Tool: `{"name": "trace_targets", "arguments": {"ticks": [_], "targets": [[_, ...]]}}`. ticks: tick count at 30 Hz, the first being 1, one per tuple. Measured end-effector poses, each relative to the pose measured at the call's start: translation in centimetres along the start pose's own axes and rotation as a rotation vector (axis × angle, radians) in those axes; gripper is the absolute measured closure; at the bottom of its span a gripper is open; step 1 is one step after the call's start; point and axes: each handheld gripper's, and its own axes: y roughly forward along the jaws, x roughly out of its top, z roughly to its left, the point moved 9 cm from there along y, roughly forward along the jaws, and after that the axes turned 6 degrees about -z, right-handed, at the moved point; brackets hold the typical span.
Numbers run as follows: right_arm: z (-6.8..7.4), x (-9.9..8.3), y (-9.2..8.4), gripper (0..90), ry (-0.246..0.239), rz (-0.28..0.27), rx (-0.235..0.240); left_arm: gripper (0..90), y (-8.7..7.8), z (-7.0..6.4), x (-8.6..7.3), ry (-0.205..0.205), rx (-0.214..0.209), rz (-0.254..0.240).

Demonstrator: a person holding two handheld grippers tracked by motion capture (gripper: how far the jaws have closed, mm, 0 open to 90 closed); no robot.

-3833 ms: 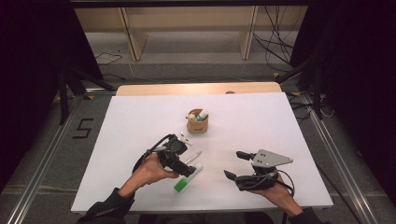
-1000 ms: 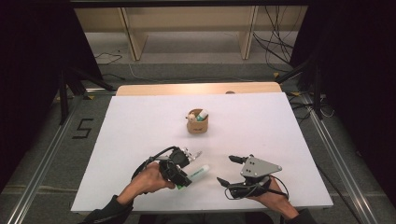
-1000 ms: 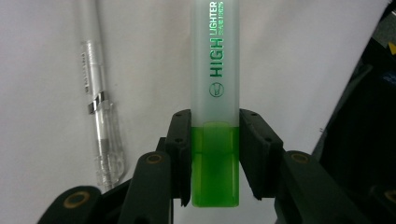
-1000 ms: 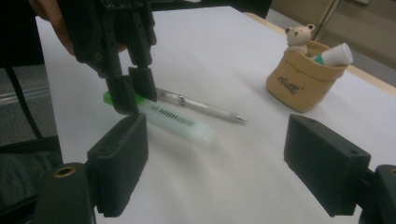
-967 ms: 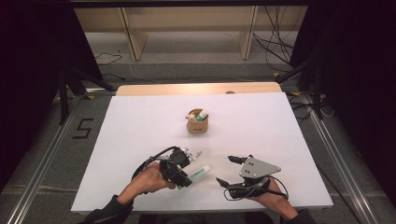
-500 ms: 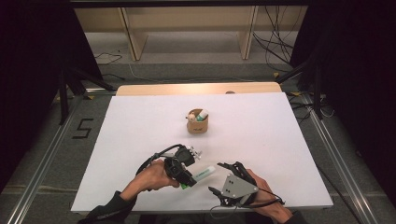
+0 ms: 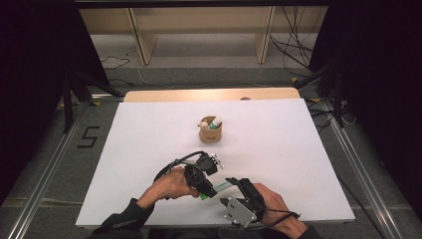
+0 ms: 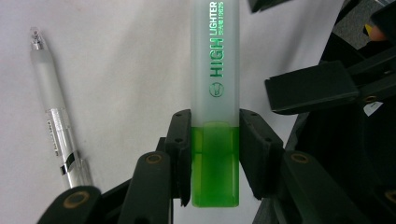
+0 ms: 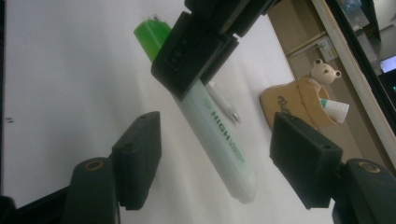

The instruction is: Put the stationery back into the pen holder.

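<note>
1. While the left gripper [image 8: 215,154] pinches the green end of the highlighter [image 8: 215,93] firmly between its 2 pads, the pen is lifted off the white table [image 7: 298,149], pointing toward the other hand.
2. The right gripper [image 9: 219,172] stands spread, with the frosted cap end of the highlighter [image 9: 224,149] between its 2 jaws but not touching either pad; its jaws have just been closing.
3. The step in hand seems to be taking the cap end, perhaps to pull the cap off.
4. The next move asks the right jaws to close fully on the cap while the left keeps the body steady.
5. A clear pen [image 8: 56,116] lies on the table beside, and the small cup [image 7: 211,129] stands well apart.
</note>
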Motion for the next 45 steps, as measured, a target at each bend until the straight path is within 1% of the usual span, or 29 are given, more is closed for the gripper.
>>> {"name": "trace_targets", "arguments": {"ticks": [1,2,3,4,5,6,7,8,9,10,11,13,17,18,20,21,23,25,28,29,30,33,36,37,38,39,42,44,45], "targets": [[-0.1,0.0,0.1,37.0,-0.017,0.000,-0.010,66.5,0.0,0.0,0.0,0.002,0.002,0.005],[-0.1,-0.1,0.1,37.6,-0.034,0.016,-0.010,66.5,0.0,0.0,0.0,0.004,0.006,0.009],[-0.1,-0.2,0.3,38.5,-0.061,0.016,-0.011,66.5,0.0,0.0,0.0,0.007,0.006,0.014],[-0.1,-0.2,0.4,39.5,-0.061,0.024,-0.018,66.5,0.1,0.0,0.0,0.009,0.003,0.013],[0.0,-0.3,0.5,40.3,-0.075,0.027,-0.011,66.5,0.1,-0.1,0.0,0.012,0.000,0.016],[-0.1,-0.3,0.6,41.5,-0.105,0.022,-0.014,66.5,0.1,-0.1,0.1,0.012,0.000,0.015],[0.0,-0.3,0.6,42.6,-0.103,0.030,-0.023,66.5,0.1,-0.2,0.1,0.012,-0.004,0.016],[0.1,-0.2,0.7,43.8,-0.111,0.028,-0.029,66.5,0.1,-0.3,0.2,0.010,-0.005,0.013],[0.2,-0.2,0.7,44.6,-0.121,0.029,-0.033,66.5,0.1,-0.3,0.2,0.011,-0.005,0.017],[0.1,-0.1,0.8,45.3,-0.151,0.028,-0.038,66.5,0.0,-0.3,0.2,0.014,-0.005,0.017],[0.3,-0.1,0.8,46.6,-0.152,0.032,-0.045,66.5,0.0,-0.4,0.3,0.016,-0.006,0.019],[0.3,0.0,0.8,49.0,-0.198,0.041,-0.058,66.5,0.0,-0.5,0.4,0.020,-0.013,0.017],[0.5,0.1,1.1,54.3,-0.267,0.052,-0.089,66.5,-0.1,-0.6,0.6,0.024,-0.019,0.018],[0.6,0.0,1.1,56.1,-0.268,0.057,-0.094,66.5,-0.1,-0.7,0.7,0.028,-0.021,0.018],[0.4,0.2,1.2,58.7,-0.295,0.050,-0.110,66.5,-0.1,-0.8,0.8,0.026,-0.023,0.015],[0.4,0.1,1.2,59.6,-0.295,0.053,-0.114,66.5,-0.2,-0.8,0.8,0.026,-0.023,0.015],[0.4,0.1,1.1,61.7,-0.305,0.056,-0.116,66.5,-0.2,-0.8,0.8,0.027,-0.022,0.014],[0.4,0.2,1.2,64.1,-0.334,0.057,-0.126,66.5,-0.3,-0.8,0.8,0.030,-0.028,0.017],[0.5,0.1,1.2,66.8,-0.343,0.063,-0.132,66.5,-0.4,-0.8,0.9,0.026,-0.027,0.014],[0.5,0.2,1.2,67.2,-0.353,0.061,-0.133,66.5,-0.4,-0.8,0.9,0.026,-0.028,0.015],[0.5,0.2,1.2,67.7,-0.352,0.062,-0.139,66.5,-0.5,-0.8,1.0,0.024,-0.029,0.014],[0.4,0.3,1.2,69.8,-0.383,0.057,-0.139,66.5,-0.6,-0.7,1.0,0.017,-0.034,0.011],[0.5,0.2,1.3,70.6,-0.393,0.066,-0.151,66.5,-0.5,-0.7,1.0,0.011,-0.034,0.013],[0.5,0.2,1.3,70.9,-0.407,0.061,-0.153,66.5,-0.5,-0.7,1.0,0.007,-0.035,0.013],[0.5,0.2,1.3,71.1,-0.407,0.063,-0.160,66.5,-0.5,-0.7,1.0,-0.002,-0.037,0.011],[0.5,0.2,1.4,71.5,-0.420,0.064,-0.163,66.5,-0.5,-0.7,1.1,-0.013,-0.038,0.008],[0.6,0.1,1.5,72.9,-0.432,0.078,-0.167,66.4,-0.5,-0.6,1.1,-0.015,-0.036,0.009],[0.5,0.1,1.5,74.2,-0.450,0.087,-0.170,66.3,-0.5,-0.6,1.2,-0.026,-0.037,0.004],[0.6,0.0,1.5,74.7,-0.447,0.093,-0.168,66.3,-0.5,-0.6,1.2,-0.031,-0.038,0.003]]}}
